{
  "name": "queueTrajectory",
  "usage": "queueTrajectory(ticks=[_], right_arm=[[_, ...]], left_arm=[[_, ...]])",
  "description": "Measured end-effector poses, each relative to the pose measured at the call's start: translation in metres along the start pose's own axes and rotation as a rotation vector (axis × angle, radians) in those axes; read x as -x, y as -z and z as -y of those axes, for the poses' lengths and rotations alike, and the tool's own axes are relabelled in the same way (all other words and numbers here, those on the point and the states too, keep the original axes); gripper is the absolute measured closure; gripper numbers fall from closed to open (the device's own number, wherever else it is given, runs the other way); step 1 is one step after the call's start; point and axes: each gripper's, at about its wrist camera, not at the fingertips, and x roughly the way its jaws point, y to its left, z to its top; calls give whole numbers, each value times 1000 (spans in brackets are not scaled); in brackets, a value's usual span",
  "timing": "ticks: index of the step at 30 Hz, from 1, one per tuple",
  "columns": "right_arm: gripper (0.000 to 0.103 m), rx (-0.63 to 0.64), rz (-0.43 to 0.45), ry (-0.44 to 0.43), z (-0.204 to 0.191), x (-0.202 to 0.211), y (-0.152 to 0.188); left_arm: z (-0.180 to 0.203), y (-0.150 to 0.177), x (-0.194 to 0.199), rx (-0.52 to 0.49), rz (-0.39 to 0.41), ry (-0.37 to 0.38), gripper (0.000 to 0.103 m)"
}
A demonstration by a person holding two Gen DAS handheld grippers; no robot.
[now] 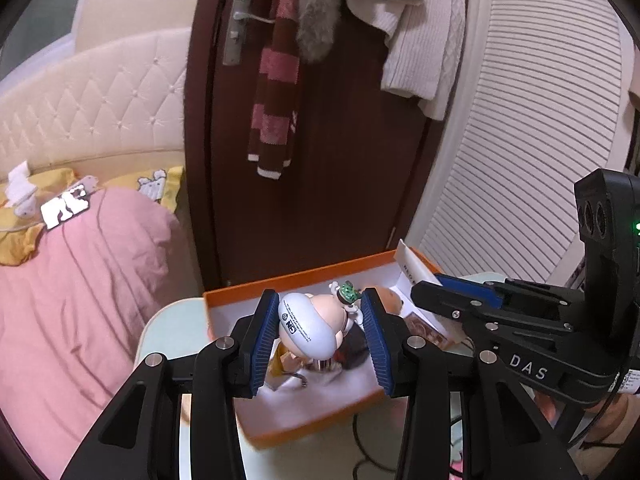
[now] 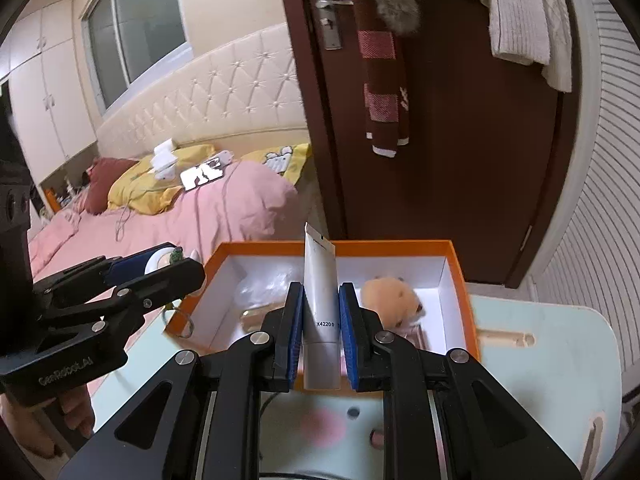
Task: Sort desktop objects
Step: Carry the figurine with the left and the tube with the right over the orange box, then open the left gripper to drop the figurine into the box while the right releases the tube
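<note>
Blue pads of the right gripper (image 2: 320, 334) are clamped flat on a white tube (image 2: 320, 304), cap end toward the camera, crimped tail sticking up past the fingertips. Left gripper (image 1: 320, 334) has a toy figurine (image 1: 310, 326) between its fingers: the left pad (image 1: 262, 340) is hard against the white base, the right pad looks a touch off the body in its own view, so I read it as a grip on the figurine but only one contact is clear. A key ring (image 1: 298, 378) dangles below that figurine. Both loads hang over the orange box (image 2: 460, 280) on the pale desk (image 2: 560, 352), just ahead of and below the fingertips. Inside the box: a tan plush (image 2: 394, 300) right of the right fingers, a clear bag (image 2: 256, 292) left of them, plus a small card (image 1: 424, 326) beyond the left gripper's right finger. Step in hand, my read: both items are mid-carry at the box, either going in or coming out; frames alone don't settle which. If it's placing: lower each into a free patch of white floor, tube between bag and plush, then open. Risk: figurine tips on release, ring snags a finger.
</note>
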Motion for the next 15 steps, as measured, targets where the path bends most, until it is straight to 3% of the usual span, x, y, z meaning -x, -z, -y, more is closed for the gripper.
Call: queueTrajectory(ticks=[12, 14, 15], right_arm=[[84, -18, -38, 13, 19, -49, -8], [82, -19, -34, 8, 21, -52, -7], [79, -20, -31, 5, 21, -54, -7]], left_arm=[[-8, 2, -50, 30, -77, -29, 62], [-10, 3, -51, 34, -74, -39, 54], [-10, 4, -50, 36, -68, -46, 42]])
